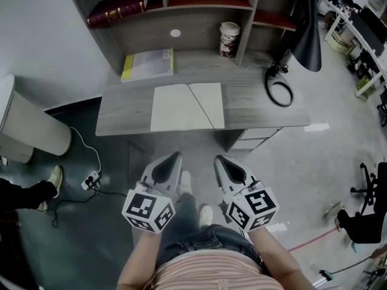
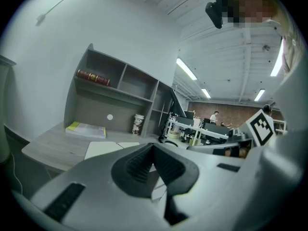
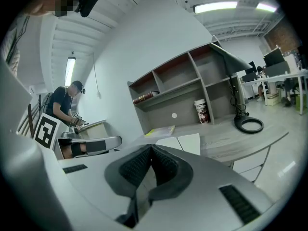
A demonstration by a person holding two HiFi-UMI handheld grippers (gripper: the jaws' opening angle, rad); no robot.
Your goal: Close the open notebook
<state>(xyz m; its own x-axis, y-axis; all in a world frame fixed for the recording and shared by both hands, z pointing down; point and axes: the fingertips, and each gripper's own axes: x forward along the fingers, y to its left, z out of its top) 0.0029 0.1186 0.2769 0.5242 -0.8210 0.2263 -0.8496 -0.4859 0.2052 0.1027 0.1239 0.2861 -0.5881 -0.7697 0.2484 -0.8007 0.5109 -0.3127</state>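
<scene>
The open notebook (image 1: 187, 106) lies flat on the grey desk (image 1: 121, 110), cream pages up, with the right page narrower than the left. It also shows in the left gripper view as the notebook (image 2: 103, 148) and in the right gripper view as the notebook (image 3: 185, 142). My left gripper (image 1: 176, 155) and right gripper (image 1: 219, 159) hover side by side in front of the desk's front edge, short of the notebook and touching nothing. The left gripper (image 2: 153, 146) and the right gripper (image 3: 151, 147) are both shut, with nothing between the pads.
On the desk stand a yellow-edged book (image 1: 147, 64), a paper cup (image 1: 229, 38) and a black lamp (image 1: 308, 35) with a ring base (image 1: 279, 89). A red book (image 1: 118, 9) lies on the shelf. A drawer unit (image 1: 257, 139) sits below, and a power strip (image 1: 92, 179) is on the floor.
</scene>
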